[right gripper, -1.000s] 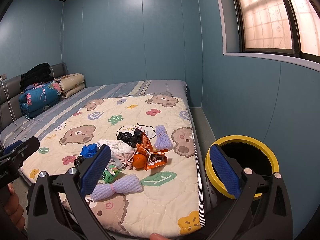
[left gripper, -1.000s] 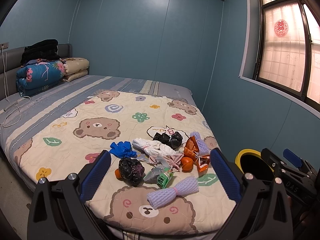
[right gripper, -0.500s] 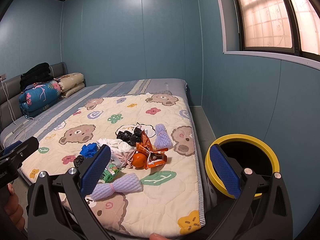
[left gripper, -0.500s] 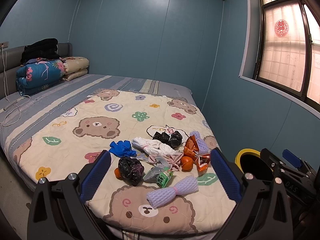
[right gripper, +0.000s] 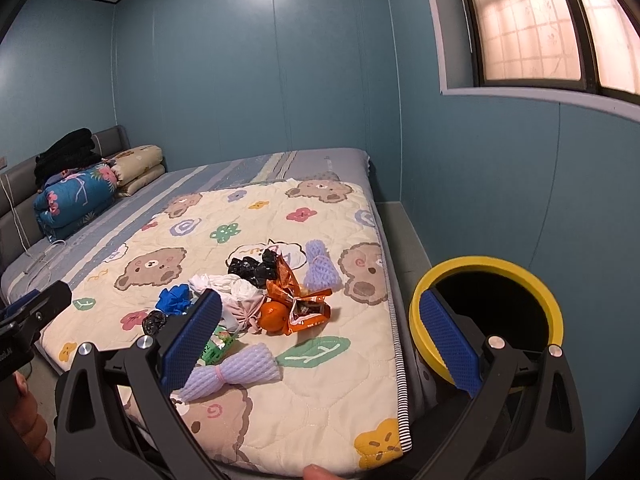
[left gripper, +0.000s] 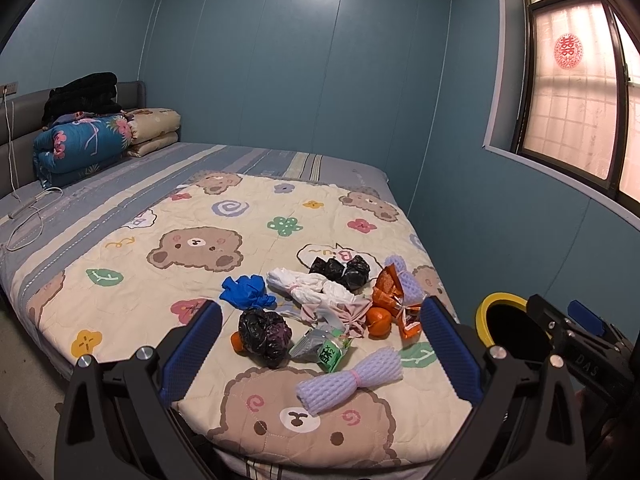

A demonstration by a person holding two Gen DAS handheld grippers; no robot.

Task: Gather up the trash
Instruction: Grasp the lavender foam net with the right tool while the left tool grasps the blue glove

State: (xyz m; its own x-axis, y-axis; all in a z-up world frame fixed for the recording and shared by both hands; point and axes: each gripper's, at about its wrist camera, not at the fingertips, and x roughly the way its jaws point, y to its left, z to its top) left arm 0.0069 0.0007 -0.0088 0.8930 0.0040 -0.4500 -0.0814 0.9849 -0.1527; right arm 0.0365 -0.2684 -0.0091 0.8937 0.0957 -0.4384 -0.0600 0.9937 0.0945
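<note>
While the left gripper point(left gripper: 318, 350) is hovering with its blue-padded jaws spread wide and gripping nothing, its camera is looking across a cream quilted bedspread printed with bears and flowers point(left gripper: 192, 216), where the trash is lying in a loose cluster near the foot corner: a lavender foam net sleeve tied like a bow point(left gripper: 349, 380) is sitting nearest, a crumpled black plastic bag point(left gripper: 264, 330) is lying left of a small green carton point(left gripper: 330, 354), and a scrunched blue glove point(left gripper: 246, 292), a knotted white plastic bag point(left gripper: 308, 286), a round orange fruit point(left gripper: 378, 320) and a torn orange foil wrapper point(left gripper: 394, 300) are lying behind them. Beside the bed, a black bin with a yellow rim point(left gripper: 506, 322) is standing on the floor, partly hidden by the other tool. From the right wrist view, the right gripper point(right gripper: 320, 342) is likewise hanging released and empty above the bed edge, with the bow-shaped foam sleeve point(right gripper: 230, 372) showing just beside its left pad and the yellow-rimmed bin point(right gripper: 486, 270) showing behind its right pad; the fruit point(right gripper: 274, 314) and wrapper point(right gripper: 306, 308) are touching on the bedspread point(right gripper: 320, 384).
</note>
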